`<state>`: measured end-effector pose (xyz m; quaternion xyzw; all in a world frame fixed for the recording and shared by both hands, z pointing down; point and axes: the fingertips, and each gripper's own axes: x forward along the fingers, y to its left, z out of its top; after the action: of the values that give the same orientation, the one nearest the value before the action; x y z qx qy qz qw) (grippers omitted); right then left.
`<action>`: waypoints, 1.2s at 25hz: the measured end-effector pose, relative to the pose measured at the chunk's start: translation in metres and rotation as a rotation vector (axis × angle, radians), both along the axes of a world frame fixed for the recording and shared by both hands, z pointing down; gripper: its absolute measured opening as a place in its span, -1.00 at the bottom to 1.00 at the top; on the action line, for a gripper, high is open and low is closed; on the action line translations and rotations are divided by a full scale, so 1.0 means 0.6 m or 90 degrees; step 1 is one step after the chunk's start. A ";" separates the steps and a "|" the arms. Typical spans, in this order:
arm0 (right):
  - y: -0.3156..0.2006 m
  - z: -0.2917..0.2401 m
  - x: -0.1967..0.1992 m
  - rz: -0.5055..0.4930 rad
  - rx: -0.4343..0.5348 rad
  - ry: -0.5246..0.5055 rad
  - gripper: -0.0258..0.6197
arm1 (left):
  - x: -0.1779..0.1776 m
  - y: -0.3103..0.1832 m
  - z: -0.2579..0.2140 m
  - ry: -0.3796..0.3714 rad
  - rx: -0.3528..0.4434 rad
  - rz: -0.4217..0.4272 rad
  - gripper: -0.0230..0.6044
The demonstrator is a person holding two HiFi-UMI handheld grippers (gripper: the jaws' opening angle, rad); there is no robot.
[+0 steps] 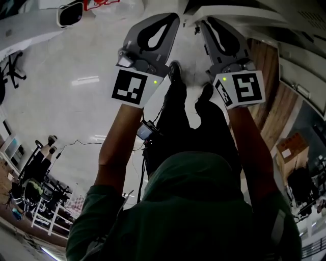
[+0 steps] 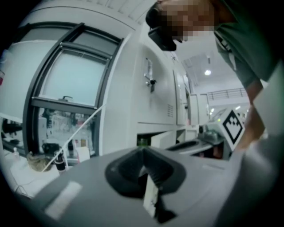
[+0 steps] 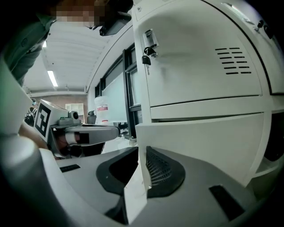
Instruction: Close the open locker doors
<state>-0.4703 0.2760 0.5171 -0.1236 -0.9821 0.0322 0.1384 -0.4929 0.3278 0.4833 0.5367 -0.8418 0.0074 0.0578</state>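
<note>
A bank of white lockers point(image 3: 199, 66) fills the right gripper view; a closed upper door carries a latch with a padlock point(image 3: 147, 48) and vent slots. Below it a lower locker door point(image 3: 204, 146) stands swung out, its free edge right at the tip of my right gripper point(image 3: 144, 153), whose jaws are shut. In the head view that gripper point(image 1: 206, 23) reaches to the locker's white edge point(image 1: 239, 12). My left gripper point(image 1: 170, 18) is beside it, shut and holding nothing. The left gripper view shows the locker row point(image 2: 155, 88) ahead and a small open door point(image 2: 165, 138) low down beyond my left gripper point(image 2: 143, 153).
A tall dark-framed window point(image 2: 66, 88) with cluttered shelves stands left of the lockers. The person's legs and shoes point(image 1: 175, 71) stand on the pale floor below the grippers. Chairs and carts point(image 1: 35, 173) crowd the lower left, and a wooden cabinet point(image 1: 293, 148) sits at the right.
</note>
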 end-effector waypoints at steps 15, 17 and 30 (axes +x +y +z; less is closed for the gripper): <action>-0.031 0.007 -0.098 0.067 0.006 0.000 -0.77 | -0.057 -0.035 -0.003 0.009 0.010 0.041 -0.93; -0.036 0.008 -0.101 0.075 0.004 0.003 -0.79 | -0.052 -0.042 -0.003 0.010 0.008 0.048 -0.93; -0.103 -0.046 -0.031 0.120 -0.009 0.007 -0.83 | 0.028 -0.138 -0.063 0.029 0.031 0.150 -0.93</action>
<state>-0.4889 0.2145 0.4897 -0.0311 -0.9883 0.0527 0.1397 -0.4758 0.2448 0.4457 0.6331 -0.7713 -0.0184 0.0628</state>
